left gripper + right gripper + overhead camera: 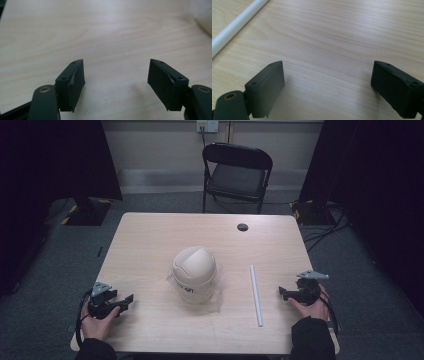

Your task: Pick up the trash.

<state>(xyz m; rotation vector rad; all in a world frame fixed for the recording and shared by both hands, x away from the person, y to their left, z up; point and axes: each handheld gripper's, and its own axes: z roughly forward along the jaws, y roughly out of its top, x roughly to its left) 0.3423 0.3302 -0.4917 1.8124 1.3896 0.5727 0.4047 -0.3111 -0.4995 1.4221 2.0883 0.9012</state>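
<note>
Table (150, 235) with a cream swing-lid bin (194, 273) at centre, resting on clear plastic film (218, 296). A white tube (256, 295) lies between bin and right gripper (283, 292), near the latter. Left gripper (127, 301) rests apart at the near-left edge. Both grippers' jaws stand apart, empty. A folding chair (237, 170) stands beyond the table.

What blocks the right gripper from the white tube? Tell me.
Nothing visible. Bare table lies between the open right gripper and the white tube, which lies flat just beside the gripper. The small bin stands beyond the tube.
</note>
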